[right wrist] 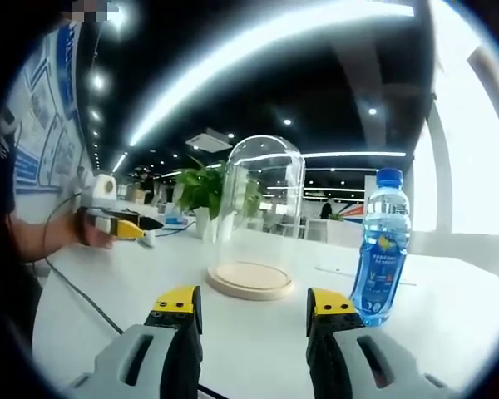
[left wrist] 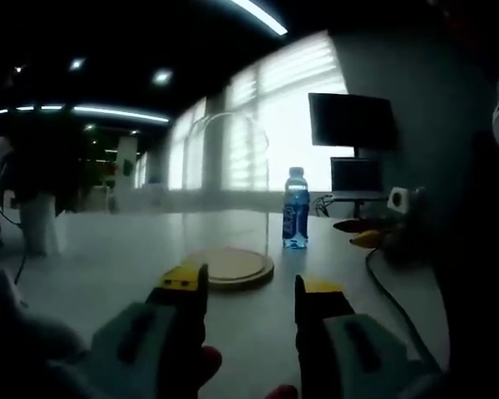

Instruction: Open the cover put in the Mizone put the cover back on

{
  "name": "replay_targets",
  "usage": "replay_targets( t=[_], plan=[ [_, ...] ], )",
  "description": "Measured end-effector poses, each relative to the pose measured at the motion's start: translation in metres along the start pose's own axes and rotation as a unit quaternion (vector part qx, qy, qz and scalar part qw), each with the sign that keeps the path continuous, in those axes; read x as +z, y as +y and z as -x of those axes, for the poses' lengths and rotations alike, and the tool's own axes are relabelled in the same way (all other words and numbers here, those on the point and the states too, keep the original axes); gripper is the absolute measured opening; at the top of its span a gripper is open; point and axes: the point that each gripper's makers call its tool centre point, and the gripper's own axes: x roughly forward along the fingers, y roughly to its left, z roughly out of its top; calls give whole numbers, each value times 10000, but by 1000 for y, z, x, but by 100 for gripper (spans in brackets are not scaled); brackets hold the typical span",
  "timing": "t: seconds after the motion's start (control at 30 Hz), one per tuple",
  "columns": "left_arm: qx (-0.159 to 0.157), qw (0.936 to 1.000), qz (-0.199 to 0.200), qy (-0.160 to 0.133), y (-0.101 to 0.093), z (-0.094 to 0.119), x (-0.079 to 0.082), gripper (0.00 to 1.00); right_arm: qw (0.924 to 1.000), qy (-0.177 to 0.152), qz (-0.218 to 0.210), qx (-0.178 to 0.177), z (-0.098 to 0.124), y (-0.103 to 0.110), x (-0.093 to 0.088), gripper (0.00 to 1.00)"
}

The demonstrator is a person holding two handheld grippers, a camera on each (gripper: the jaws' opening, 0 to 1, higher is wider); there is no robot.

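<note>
A clear glass dome cover [right wrist: 262, 208] stands on a round wooden base [right wrist: 249, 280] on the white table. A Mizone bottle [right wrist: 381, 249], blue-capped with a blue label, stands upright just right of the base. My right gripper [right wrist: 254, 307] is open and empty, a short way in front of the base. In the left gripper view the dome [left wrist: 224, 179] and base [left wrist: 233, 268] lie straight ahead, with the bottle [left wrist: 296, 208] behind and to the right. My left gripper [left wrist: 249, 287] is open and empty, close to the base's near rim.
A person's hand holds the left gripper [right wrist: 121, 224] at the left of the right gripper view. A black cable [right wrist: 75, 291] crosses the table. A dark monitor [left wrist: 349, 120] stands near bright windows. A potted plant [right wrist: 201, 189] stands behind the dome.
</note>
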Motion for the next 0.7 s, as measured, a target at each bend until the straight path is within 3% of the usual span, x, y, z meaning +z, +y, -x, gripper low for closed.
replay_targets(
  t=[0.7],
  plan=[
    [-10,10000,-19,5,-1,0,0,34,10000,-7,-11,3,0,0,1,44]
  ],
)
